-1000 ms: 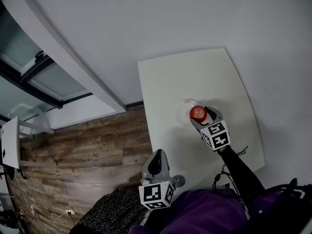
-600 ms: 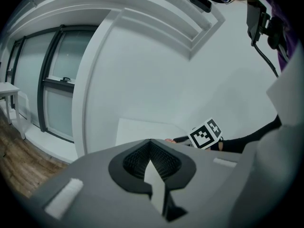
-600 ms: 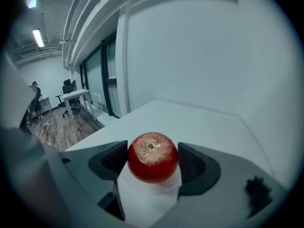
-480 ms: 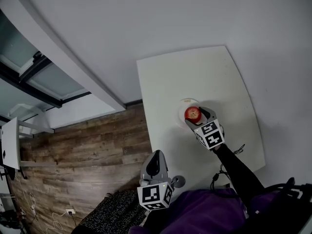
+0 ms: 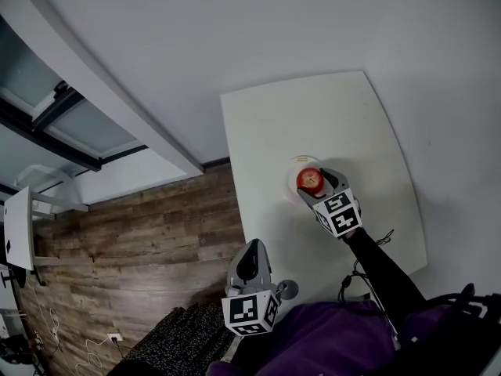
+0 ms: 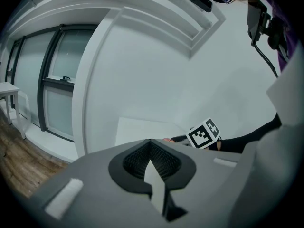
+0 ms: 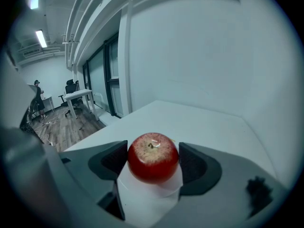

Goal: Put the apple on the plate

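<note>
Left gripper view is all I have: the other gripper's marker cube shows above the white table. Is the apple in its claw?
Observer: Yes. The right gripper view shows the right gripper with its claw closed on the apple, one jaw against each side.
Operator: Is it at the plate?
Observer: In the head view the apple is over the plate, whose pale rim shows beyond it. I cannot tell whether it rests there.
Operator: Which way up is it?
Observer: Stem end up, seen in the right gripper view.
</note>
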Available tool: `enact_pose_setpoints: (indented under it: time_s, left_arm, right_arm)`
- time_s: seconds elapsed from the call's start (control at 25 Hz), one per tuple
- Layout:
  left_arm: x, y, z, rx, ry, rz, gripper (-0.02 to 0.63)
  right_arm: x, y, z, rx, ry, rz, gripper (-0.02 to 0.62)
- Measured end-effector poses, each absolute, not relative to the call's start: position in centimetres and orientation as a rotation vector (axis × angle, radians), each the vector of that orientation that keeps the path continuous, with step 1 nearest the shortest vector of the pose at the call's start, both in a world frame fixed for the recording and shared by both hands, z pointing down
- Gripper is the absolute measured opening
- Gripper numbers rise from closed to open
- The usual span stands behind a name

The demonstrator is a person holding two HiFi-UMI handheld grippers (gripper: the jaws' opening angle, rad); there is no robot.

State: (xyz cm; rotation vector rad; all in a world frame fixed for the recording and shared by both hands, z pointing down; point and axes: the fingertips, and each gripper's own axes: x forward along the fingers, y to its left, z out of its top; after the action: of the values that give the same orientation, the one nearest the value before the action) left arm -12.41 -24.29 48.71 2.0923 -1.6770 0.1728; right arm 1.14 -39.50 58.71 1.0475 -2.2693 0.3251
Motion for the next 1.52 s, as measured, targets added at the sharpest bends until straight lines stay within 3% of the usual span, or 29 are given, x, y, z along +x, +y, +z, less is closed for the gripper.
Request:
enact_pose_setpoints:
  time_s: [1.2, 1.28, 1.36, 1.4, 1.52]
  left_arm:
    - [-11.7, -23.2, 47.8, 2.137, -1.73, 0.101, 0.005]
    - [-11.2, -23.2, 48.0, 2.147, -1.726, 0.097, 0.005]
    - [-11.0, -23.1, 47.7, 2.157, -1.722, 0.09, 0.005]
    - [-10.8, -22.7, 47.2, 2.162, -1.72, 0.085, 0.005]
    - [-10.4, -21.4, 45.6, 2.177, -1.712, 0.071, 0.005]
  right_arm:
    - [4.6, -36.9, 48.8, 1.229, -2.474, 0.193, 0.33]
    - [5.2, -36.3, 48.9, 1.255, -2.466, 0.191, 0.282]
    - [5.9, -35.5, 48.3, 1.299, -2.454, 0.191, 0.116]
    - [6.1, -34.8, 47.7, 1.315, -2.453, 0.193, 0.067]
    - [6.3, -32.4, 45.6, 1.328, -2.464, 0.2, 0.032]
